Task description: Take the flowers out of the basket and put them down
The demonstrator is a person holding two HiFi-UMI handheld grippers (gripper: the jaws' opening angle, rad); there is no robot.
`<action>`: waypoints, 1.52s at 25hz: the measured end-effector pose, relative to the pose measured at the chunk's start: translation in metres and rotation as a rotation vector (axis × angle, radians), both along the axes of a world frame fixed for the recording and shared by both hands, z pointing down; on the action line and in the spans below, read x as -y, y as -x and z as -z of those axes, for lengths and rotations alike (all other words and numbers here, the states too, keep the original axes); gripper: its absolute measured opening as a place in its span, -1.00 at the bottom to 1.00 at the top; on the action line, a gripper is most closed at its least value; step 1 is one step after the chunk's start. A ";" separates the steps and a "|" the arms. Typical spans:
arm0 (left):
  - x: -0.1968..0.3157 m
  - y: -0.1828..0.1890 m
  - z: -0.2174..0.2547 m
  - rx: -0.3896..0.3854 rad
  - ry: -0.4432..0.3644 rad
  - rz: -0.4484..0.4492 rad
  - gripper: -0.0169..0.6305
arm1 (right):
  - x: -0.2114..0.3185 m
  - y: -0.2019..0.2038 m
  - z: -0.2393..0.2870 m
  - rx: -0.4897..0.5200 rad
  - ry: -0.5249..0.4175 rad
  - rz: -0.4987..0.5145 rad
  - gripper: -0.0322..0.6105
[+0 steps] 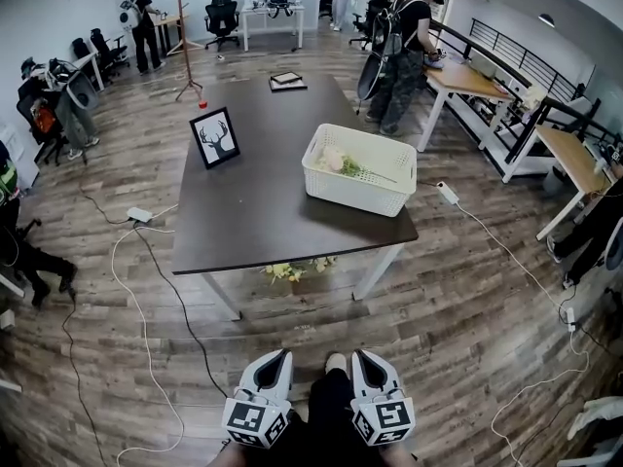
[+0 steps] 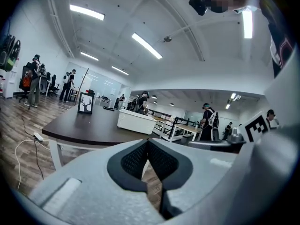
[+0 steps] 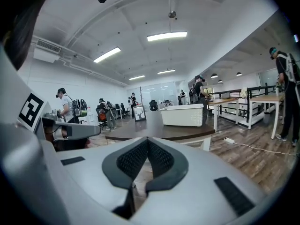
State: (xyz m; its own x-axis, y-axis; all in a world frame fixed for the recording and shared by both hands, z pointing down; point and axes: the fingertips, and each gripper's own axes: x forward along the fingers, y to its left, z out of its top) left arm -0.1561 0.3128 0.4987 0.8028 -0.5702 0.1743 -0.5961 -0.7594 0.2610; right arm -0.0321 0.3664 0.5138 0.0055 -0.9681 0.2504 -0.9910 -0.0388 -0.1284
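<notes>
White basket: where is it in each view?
Head view: white basket right of centre, on the dark table's right end.
Left gripper view: white basket left of centre, mid-height.
Right gripper view: white basket right of centre, mid-height.
Shared landmark: deer picture, left of it in all.

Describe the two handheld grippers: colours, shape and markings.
The left gripper and right gripper match: smooth light-grey shells tapering to a point, each with a black inset along its inner edge. Their pads are black and dimpled. Each carries a white cube printed with black square markers at its rear. No cables show.
</notes>
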 end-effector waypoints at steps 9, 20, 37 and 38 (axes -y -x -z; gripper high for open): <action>0.053 -0.062 -0.002 0.023 -0.008 0.025 -0.92 | 0.062 -0.068 0.002 -0.007 0.002 0.030 -0.88; 0.105 -0.141 -0.005 0.024 0.012 0.008 -0.92 | 0.120 -0.138 -0.004 -0.031 0.034 0.076 -0.88; 0.150 -0.234 -0.007 0.010 0.010 0.048 -0.92 | 0.173 -0.219 -0.001 -0.050 0.027 0.149 -0.88; 0.152 -0.236 -0.008 0.011 0.011 0.052 -0.92 | 0.174 -0.220 -0.003 -0.051 0.029 0.152 -0.88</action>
State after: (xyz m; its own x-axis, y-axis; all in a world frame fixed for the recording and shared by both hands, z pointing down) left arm 0.0796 0.1604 0.5066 0.7700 -0.6094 0.1890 -0.6376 -0.7244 0.2622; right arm 0.1882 0.1921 0.5165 -0.1275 -0.9512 0.2809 -0.9909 0.1096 -0.0787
